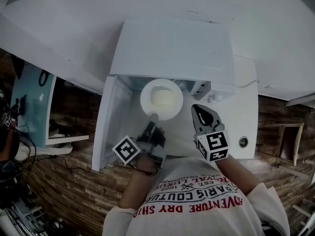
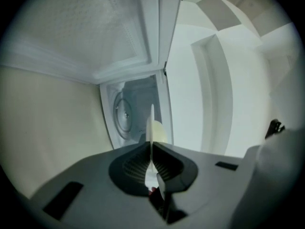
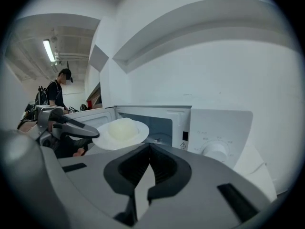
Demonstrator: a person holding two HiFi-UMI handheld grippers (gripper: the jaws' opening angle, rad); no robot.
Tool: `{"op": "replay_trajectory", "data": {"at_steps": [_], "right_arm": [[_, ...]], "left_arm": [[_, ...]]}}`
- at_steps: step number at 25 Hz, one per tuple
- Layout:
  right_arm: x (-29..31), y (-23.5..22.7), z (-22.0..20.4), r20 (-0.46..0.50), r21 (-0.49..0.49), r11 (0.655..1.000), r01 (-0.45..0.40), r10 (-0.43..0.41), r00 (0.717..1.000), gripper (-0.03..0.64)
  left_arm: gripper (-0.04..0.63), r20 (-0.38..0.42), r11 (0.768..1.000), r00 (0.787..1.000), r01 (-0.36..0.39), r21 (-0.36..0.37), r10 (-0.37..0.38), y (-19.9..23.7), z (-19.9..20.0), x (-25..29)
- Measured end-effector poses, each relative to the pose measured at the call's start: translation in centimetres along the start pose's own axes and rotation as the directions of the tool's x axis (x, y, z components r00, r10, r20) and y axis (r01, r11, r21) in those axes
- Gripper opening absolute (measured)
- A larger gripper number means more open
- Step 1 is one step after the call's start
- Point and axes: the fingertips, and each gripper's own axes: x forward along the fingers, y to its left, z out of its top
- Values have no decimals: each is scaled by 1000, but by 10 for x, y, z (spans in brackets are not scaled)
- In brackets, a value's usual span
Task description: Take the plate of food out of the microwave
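**Operator:** Left side?

**Spotter:** Your left hand-held gripper [image 1: 153, 118] is clamped on the near rim of the plate [image 1: 147, 90]. In its own view the rim sits edge-on between the jaws, and they are pressed onto it.

**Operator:** Plate position?

**Spotter:** In the air at the mouth of the microwave [image 1: 172, 48]. It rests on nothing and is roughly level. A pale mound of food [image 1: 165, 100] sits in its middle. The door [image 1: 109, 122] is swung wide to your left. A round turntable [image 2: 124, 113] shows on the cavity floor behind the plate.

**Operator:** Right side?

**Spotter:** Your right hand-held gripper [image 1: 198, 109] hangs just right of the plate, not touching it. The jaw tips are together with nothing between them. It points at the microwave's front, and the control dial [image 3: 214, 150] lies ahead of it to the right.

**Operator:** Anything else?

**Spotter:** A person [image 3: 59, 87] in a dark cap stands far off in the room, on your left.
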Motion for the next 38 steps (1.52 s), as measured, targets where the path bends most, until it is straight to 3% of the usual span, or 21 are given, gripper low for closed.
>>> {"op": "replay_trajectory", "data": {"at_steps": [14,38], "right_arm": [[-29,-8,62,173,-49,998,47,-38,984,11],[-37,3,63,184,-60,997,46,-34,982,11]], "left_arm": [[17,-23,995,995,94,27,-93,-50,-11,-11],[17,-13,992,992,123,20,-123,-55,-6,-22]]}}
